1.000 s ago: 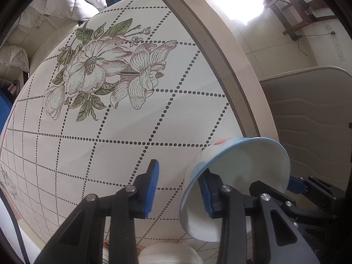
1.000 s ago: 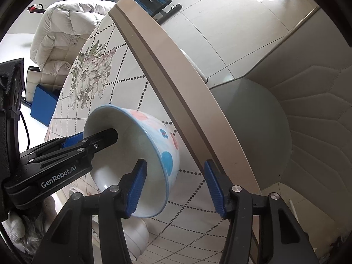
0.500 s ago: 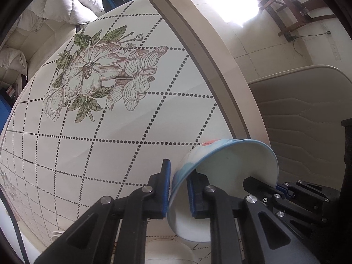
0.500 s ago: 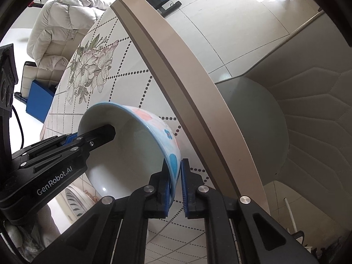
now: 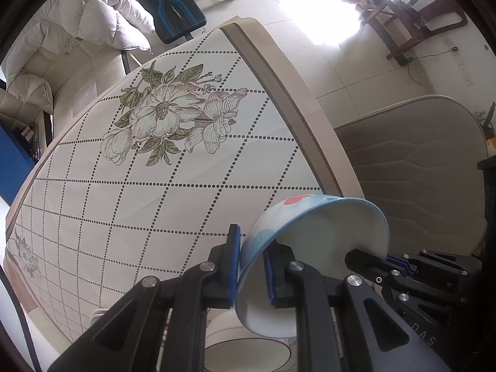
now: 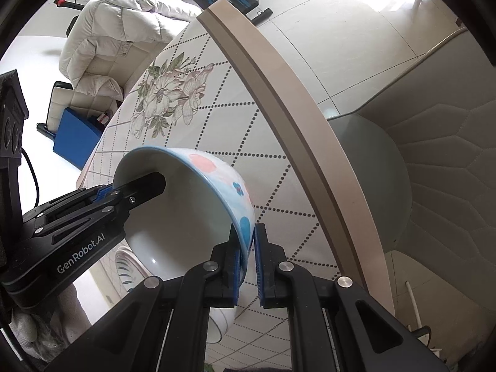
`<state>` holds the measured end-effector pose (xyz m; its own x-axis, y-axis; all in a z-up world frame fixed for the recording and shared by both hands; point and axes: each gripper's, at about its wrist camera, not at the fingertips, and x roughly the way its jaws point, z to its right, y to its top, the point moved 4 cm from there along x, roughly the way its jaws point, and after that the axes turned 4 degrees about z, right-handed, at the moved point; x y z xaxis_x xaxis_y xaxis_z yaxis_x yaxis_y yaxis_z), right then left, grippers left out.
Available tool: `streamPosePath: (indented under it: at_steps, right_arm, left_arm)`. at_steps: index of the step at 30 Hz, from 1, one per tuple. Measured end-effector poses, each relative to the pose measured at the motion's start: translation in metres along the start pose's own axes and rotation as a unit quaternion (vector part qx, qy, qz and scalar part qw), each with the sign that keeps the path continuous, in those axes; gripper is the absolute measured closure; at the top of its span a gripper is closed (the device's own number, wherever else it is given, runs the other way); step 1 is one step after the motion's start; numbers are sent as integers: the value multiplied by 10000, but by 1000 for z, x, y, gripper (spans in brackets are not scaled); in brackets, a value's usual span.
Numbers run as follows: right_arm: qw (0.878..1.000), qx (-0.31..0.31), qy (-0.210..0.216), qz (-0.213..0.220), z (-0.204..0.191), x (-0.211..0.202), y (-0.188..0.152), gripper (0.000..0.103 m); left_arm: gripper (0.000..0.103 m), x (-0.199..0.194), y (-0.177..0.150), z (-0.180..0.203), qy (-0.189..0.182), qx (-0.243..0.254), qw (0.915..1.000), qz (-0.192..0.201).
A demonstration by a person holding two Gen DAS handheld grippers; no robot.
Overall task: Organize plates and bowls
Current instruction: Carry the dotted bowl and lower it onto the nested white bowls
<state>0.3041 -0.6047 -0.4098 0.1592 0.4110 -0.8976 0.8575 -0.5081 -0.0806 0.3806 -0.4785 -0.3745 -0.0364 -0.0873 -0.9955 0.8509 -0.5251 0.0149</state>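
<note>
Plainly early in the job: only one piece is in hand, nothing visibly stacked yet.

Both tools grip the same white ceramic bowl with blue rim and pink-and-blue spots [image 5: 313, 248], at the lower centre-right of the left wrist view and the centre-left of the right wrist view. It hangs tilted over the round cream worktop with dotted lattice and printed flowers [image 5: 155, 186], near the worktop's right-hand edge, apparently clear of the surface.

Left hand-held gripper [image 5: 251, 268]: blue pads clamped on the bowl's wall at the rim, one pad outside, one inside. Pointing steeply down.

Right hand-held gripper [image 6: 246, 266]: clamped on the opposite rim in the same way, angled down less steeply.

Left to do, as I judge it: carry the bowl to its stack. Other white crockery [image 5: 248, 350] sits low in the left wrist view, beneath the bowl; whether plate or bowl I cannot tell. Cream padded chair [image 5: 418, 179] at right.
</note>
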Motion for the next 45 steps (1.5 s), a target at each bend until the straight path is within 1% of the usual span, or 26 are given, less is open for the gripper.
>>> streamPosePath:
  at_steps: [7,15,21,26,31,39,45]
  right_arm:
    - [9996,-282,62,-16,-29,-20,-31,94]
    - [9982,-558,111,-180,-50,-20,-80,94]
    - [9966,-734,69,-374,-61,-8,-111,94]
    - [9955,-735,18,-596,-62,10,-130,94]
    - [9949,-699,-73,-729,-61,25,-143,94]
    - [9949,-564,-190,-809,-51,37,-147,94]
    - [9950,-396,-144,-906,-48,42,-146,94]
  left_arm:
    - [91,-23,-27,-15,20,-102,9999,62]
    - [91,-36,-79,-32,41,-316,9994,100]
    - [91,-28,-117,-44,79,-370,9993,-80]
    - [91,-15,-137,-50,112,-388,9989,-252]
    - [91,-2,-145,-51,139,-350,9985,-403]
    - [91,15,-147,-46,210,-177,9977,-618]
    - [91,19,-145,-44,266,-82,9972,-693]
